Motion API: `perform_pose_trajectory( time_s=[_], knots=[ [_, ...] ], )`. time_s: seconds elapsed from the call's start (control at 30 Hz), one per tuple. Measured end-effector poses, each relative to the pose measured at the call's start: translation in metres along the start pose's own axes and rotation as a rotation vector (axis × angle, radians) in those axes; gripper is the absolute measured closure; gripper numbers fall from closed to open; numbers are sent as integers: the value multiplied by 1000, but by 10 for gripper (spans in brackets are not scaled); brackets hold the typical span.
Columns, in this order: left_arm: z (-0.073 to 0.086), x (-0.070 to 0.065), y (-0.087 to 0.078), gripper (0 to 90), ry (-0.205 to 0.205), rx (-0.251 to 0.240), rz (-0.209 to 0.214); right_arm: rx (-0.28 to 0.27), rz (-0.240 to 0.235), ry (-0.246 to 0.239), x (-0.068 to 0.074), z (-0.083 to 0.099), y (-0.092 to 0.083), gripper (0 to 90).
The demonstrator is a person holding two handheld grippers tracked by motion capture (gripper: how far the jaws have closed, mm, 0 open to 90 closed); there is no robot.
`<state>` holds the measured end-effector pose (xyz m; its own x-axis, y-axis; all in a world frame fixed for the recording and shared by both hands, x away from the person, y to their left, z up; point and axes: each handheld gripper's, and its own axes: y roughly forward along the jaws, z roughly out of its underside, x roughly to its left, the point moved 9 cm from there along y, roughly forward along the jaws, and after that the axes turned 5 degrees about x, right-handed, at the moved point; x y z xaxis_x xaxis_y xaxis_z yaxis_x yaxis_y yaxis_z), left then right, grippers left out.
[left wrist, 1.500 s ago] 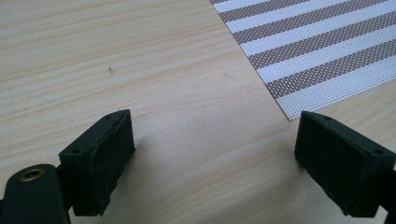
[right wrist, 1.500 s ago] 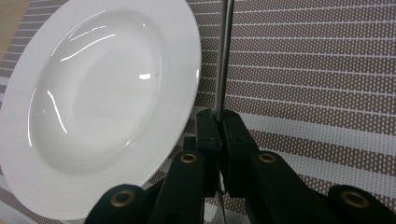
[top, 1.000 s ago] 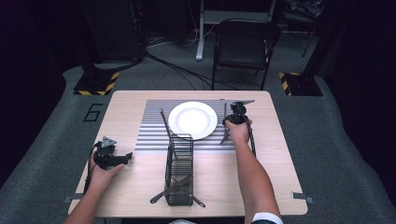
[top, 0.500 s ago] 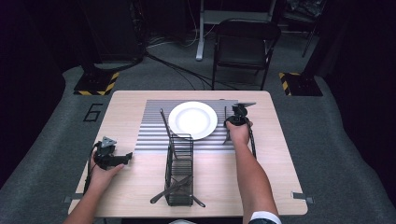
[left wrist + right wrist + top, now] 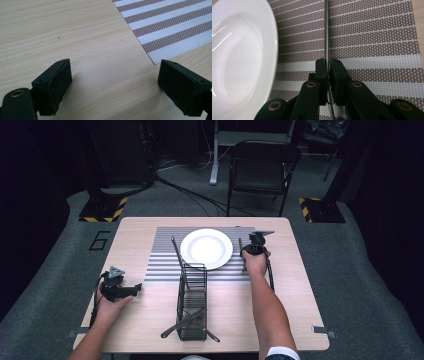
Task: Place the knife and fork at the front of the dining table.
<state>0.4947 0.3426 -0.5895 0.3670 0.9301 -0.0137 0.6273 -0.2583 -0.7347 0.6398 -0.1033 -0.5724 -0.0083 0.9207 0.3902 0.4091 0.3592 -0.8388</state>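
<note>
Counting from the high view, the table (image 5: 300, 315) carried one striped placemat (image 5: 165, 265), one white plate (image 5: 206, 248), one black wire caddy (image 5: 192, 302) and several pieces of dark cutlery, with one gripper in each of the person's two hands. A thin metal utensil (image 5: 326, 30) lay on the mat just beside the plate, at its 3 o'clock, and the right gripper (image 5: 328, 65) had its jaws pressed nearly together on that utensil's slim handle, which ran straight up between them. The caddy sat at the plate's 6 o'clock; two long utensils lay crossed through its near end, their ends sticking out past its sides, and another dark piece leaned out of it towards 11 o'clock. The left gripper (image 5: 120, 289) rested on bare wood at the caddy's 9 o'clock, its jaws wide apart and holding nothing, the mat's corner (image 5: 156, 60) lying just beyond them. Open tabletop remained along the right edge and the near right corner.
</note>
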Motion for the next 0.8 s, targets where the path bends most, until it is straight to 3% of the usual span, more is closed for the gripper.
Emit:
perform_pose_trajectory(
  time_s=[0.07,0.5,0.8],
  knots=[
    [0,0,0,119,0,0,0,-2,18,-19,-4,0,-1,851],
    [0,0,0,119,0,1,0,-11,11,22,-8,0,-2,849],
    [0,0,0,119,0,0,0,-12,19,20,-9,1,-4,843]
  ],
)
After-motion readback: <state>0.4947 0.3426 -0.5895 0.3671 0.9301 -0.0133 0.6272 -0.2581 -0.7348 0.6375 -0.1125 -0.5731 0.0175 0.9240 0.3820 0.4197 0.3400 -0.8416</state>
